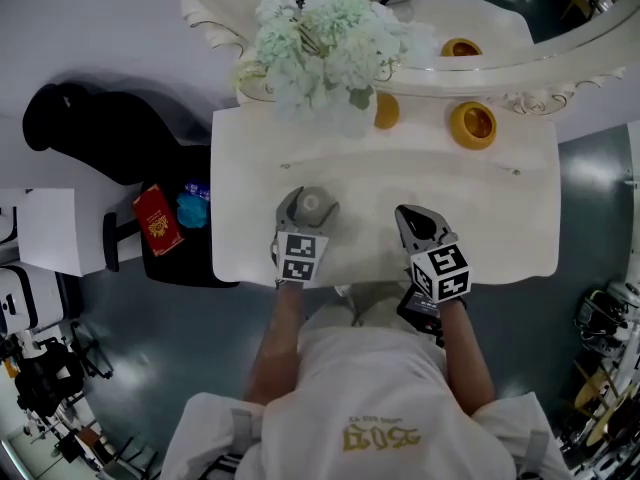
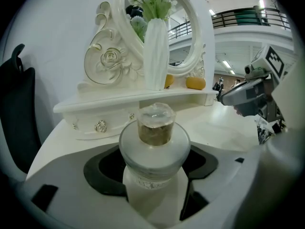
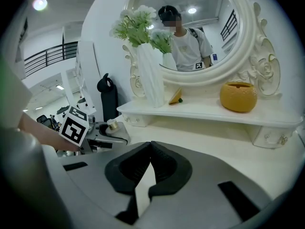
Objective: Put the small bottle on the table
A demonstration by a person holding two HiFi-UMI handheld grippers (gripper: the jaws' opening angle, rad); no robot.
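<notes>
Left gripper view, small bottle [image 2: 153, 144] clamped (head view, top only)

Upright small bottle [image 2: 153, 147]: squat round frosted-white body, gold neck, clear faceted stopper; clamped betw. jaws of left gripper [image 1: 310, 204], near front edge of table [image 1: 500, 218], left of centre; base touching top or not, can't tell. Table white, glossy
</notes>
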